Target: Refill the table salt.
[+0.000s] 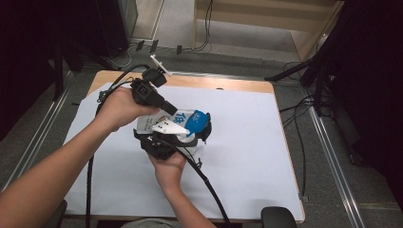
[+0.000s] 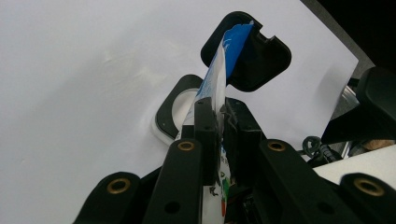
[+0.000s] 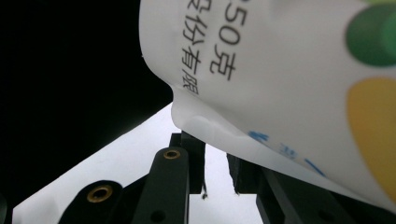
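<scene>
Fingers of our left gripper pinch the thin edge of a white and blue pouch, which runs up between them. Our right gripper has its fingers close together with a small gap, and the white pouch with printed letters lies just over them; we cannot tell if they squeeze it. From high up, the pouch sits between both grippers, above the white sheet on the surface.
</scene>
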Available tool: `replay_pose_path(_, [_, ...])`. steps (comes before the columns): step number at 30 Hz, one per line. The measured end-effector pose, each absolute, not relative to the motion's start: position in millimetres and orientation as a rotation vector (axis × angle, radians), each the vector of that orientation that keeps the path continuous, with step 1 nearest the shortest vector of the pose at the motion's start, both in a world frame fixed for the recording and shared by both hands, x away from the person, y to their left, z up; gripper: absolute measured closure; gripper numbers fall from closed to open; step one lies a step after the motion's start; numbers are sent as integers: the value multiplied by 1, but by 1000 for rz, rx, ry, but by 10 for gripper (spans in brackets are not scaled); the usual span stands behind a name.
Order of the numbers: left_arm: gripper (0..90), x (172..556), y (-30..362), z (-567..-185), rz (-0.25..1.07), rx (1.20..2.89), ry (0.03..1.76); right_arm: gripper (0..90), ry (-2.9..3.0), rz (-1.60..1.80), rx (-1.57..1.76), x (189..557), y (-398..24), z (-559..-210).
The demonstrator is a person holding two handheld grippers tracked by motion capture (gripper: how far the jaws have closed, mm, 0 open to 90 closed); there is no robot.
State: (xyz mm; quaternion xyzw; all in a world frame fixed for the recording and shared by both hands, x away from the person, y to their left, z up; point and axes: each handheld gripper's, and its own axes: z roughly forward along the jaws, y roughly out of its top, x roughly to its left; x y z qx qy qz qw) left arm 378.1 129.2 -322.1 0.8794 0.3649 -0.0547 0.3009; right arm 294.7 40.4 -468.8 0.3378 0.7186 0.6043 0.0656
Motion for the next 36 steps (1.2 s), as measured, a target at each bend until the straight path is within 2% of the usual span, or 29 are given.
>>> replay_pose_path(8, [805,378,128,-322,-163,2331,962,792,2167,1822,1022,295,41,-469])
replay_pose_path(19, [880,376,125,-320,-144,2363,949,796,2169,1829,1018,294,42,-470])
replay_pose_path(36, [883,378,117,-318,-112,2402,945,795,2156,1843,1024,295,40,-468])
